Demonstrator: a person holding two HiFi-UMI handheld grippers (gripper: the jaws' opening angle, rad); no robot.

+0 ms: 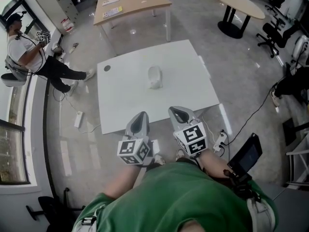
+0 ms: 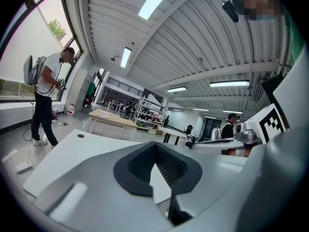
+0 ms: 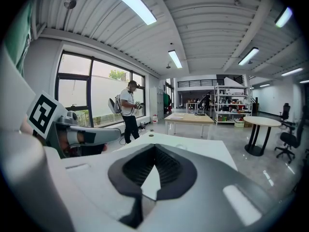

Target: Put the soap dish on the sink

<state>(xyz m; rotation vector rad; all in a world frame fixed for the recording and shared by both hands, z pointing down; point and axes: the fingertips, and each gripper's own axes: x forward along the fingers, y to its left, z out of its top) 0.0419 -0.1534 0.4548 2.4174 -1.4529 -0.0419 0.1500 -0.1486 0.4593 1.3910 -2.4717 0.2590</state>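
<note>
A small white dish-shaped object (image 1: pixel 154 77) lies near the middle of the white table (image 1: pixel 125 105); I cannot tell whether it is the soap dish or the sink. My left gripper (image 1: pixel 140 116) and right gripper (image 1: pixel 177 111) hover side by side over the table's near edge, well short of that object. In the left gripper view the jaws (image 2: pixel 155 147) meet at their tips with nothing between them. The right gripper (image 3: pixel 154 149) is shut and empty too. Each gripper view shows the other gripper at its side: the right gripper's body (image 2: pixel 231 144) and the left gripper's body (image 3: pixel 82 137).
The table has a small dark hole (image 1: pixel 107 68) at its far left corner. A person (image 1: pixel 29 52) stands by the windows at the left. A wooden table (image 1: pixel 130 6), a round table (image 1: pixel 239 4) and an office chair (image 1: pixel 275 33) stand beyond. A power strip (image 1: pixel 221 140) and cables lie on the floor.
</note>
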